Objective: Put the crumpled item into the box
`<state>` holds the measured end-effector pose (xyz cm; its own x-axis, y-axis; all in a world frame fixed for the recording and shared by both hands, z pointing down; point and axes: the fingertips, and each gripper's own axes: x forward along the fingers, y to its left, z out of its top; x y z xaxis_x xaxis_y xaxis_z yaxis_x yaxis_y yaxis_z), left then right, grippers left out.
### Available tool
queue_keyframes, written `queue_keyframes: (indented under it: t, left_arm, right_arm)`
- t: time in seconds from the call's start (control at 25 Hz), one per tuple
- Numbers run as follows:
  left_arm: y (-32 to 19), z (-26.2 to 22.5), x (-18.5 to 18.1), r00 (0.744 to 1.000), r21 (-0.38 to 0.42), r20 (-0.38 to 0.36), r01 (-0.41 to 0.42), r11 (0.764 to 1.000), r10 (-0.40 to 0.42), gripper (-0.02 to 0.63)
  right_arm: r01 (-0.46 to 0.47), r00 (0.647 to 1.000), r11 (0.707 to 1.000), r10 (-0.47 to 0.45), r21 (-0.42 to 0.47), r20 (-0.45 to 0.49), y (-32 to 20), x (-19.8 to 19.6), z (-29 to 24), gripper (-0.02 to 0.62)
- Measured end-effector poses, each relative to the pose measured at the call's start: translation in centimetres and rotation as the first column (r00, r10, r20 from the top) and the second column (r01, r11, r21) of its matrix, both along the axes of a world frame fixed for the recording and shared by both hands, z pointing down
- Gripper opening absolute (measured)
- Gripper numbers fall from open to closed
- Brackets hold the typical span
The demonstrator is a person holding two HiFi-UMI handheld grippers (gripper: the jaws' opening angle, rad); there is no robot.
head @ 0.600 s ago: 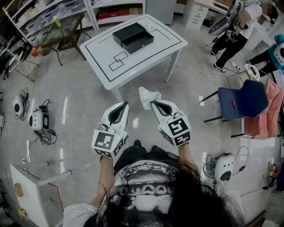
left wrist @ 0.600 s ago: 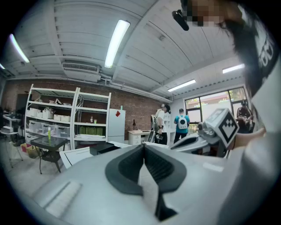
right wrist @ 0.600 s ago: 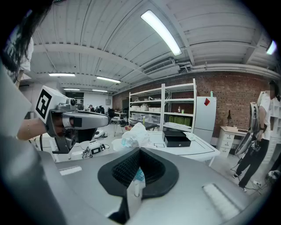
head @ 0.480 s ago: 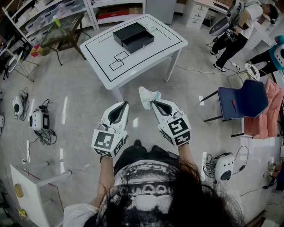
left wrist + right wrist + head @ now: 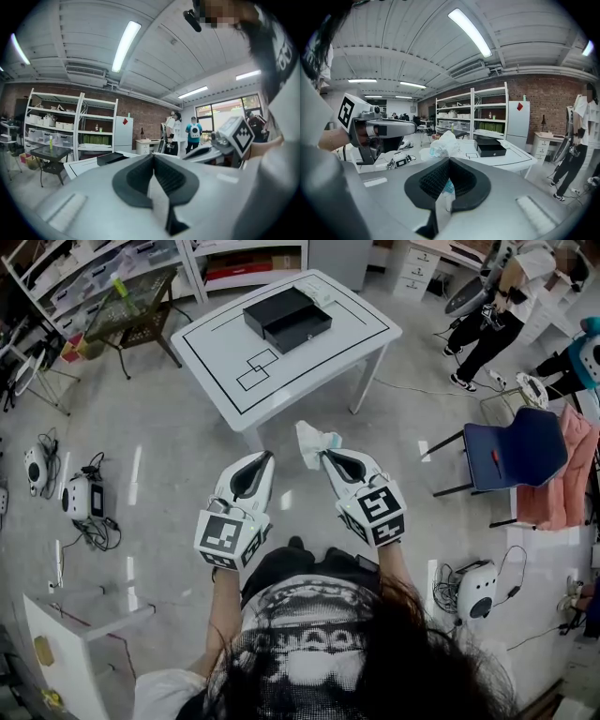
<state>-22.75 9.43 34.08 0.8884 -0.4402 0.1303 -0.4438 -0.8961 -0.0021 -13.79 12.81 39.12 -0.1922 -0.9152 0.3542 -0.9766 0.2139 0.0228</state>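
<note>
My right gripper (image 5: 323, 457) is shut on a crumpled white wrapper with blue print (image 5: 313, 443), which sticks out past its tips; in the right gripper view the crumpled wrapper (image 5: 443, 146) rises above the closed jaws of the right gripper (image 5: 447, 164). My left gripper (image 5: 264, 459) is held beside it, shut with nothing between its jaws; the left gripper (image 5: 153, 157) shows the same in its own view. The open black box (image 5: 287, 320) sits on the far part of the white table (image 5: 319, 367), well ahead of both grippers. In the right gripper view the black box (image 5: 489, 146) is small and distant.
The white table has black lines taped on it (image 5: 257, 368). A blue chair (image 5: 515, 451) stands to the right. Shelving (image 5: 84, 277) and a small dark table (image 5: 136, 310) stand far left. Devices and cables (image 5: 80, 498) lie on the floor at left. Two people (image 5: 502, 296) stand far right.
The table and box have shifted slightly up and right in the head view. Both grippers keep their pose, the right one still holding the wrapper.
</note>
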Motion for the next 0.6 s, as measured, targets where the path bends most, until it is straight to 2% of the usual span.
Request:
queue_keyframes:
  t: [0.2, 0.6]
  left_arm:
    - [-1.4, 0.1, -1.0, 1.000, 0.003, -0.005, -0.029, 1.000, 0.029, 0.000]
    - [-3.0, 0.9, -1.4, 0.997, -0.032, -0.029, -0.078, 0.996, 0.077, 0.000]
  right_arm:
    - [-0.028, 1.000, 1.000, 0.028, 0.000, -0.004, -1.2, -0.8, 0.2, 0.005]
    - [-0.112, 0.993, 0.993, 0.111, -0.039, -0.030, -1.4, 0.0, 0.9, 0.005]
